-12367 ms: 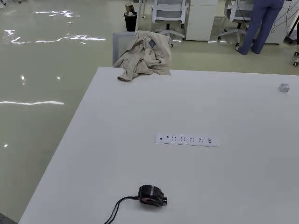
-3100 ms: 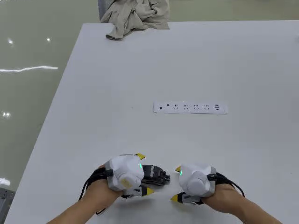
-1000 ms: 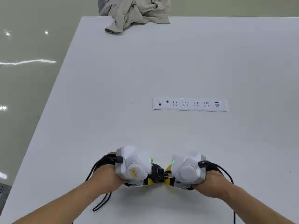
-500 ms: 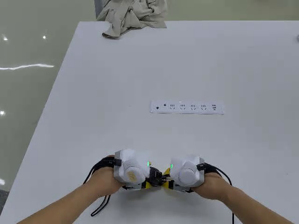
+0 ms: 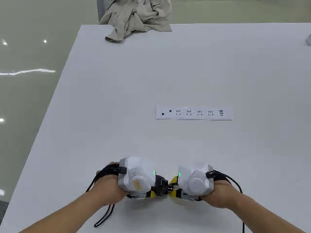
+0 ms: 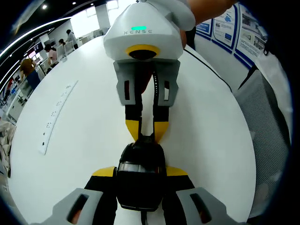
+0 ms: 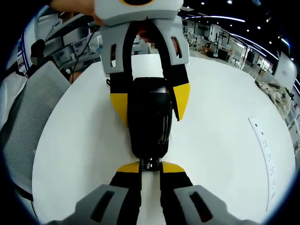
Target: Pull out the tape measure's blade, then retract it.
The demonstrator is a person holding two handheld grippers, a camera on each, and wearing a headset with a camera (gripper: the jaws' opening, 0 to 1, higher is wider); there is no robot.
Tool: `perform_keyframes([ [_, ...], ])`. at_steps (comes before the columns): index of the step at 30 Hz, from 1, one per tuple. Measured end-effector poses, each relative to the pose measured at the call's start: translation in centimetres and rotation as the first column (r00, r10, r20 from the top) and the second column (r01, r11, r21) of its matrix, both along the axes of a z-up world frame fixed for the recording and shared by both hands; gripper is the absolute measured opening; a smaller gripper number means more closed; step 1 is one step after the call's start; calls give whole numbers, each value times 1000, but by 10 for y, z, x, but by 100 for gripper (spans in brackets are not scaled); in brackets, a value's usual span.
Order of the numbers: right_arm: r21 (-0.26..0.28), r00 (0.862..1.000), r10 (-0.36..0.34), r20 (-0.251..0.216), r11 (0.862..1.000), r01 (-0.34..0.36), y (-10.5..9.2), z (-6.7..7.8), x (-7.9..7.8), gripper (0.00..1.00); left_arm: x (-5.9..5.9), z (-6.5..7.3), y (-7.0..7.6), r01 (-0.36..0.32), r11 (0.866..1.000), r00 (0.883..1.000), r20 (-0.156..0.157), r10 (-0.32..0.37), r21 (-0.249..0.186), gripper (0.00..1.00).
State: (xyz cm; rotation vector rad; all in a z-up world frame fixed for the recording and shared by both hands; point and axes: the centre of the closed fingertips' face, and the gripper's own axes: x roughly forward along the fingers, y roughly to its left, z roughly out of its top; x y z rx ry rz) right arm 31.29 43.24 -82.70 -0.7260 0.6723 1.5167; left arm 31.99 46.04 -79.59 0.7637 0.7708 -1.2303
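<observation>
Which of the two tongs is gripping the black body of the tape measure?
The left tongs: their yellow-tipped jaws clamp both sides of the black tape measure. The right tongs pinch just the small blade tip at its front.

In the head view, a white power strip (image 5: 194, 112) lies flat near the middle of the white table (image 5: 121, 97). A crumpled beige garment (image 5: 133, 17) sits at the table's far edge, in the upper left of the frame, with glossy floor (image 5: 34, 73) along the left side. In the left gripper view, a grey mesh chair (image 6: 262, 122) stands at the right, below wall posters (image 6: 225, 26).
</observation>
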Motion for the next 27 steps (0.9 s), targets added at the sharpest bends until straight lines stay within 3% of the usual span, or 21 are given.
perform_keyframes([
  [27,-24,1000,-23,-19,999,22,-21,-1,3,13,1,-1,0,2,1000,1000,-10,-2,5,34],
])
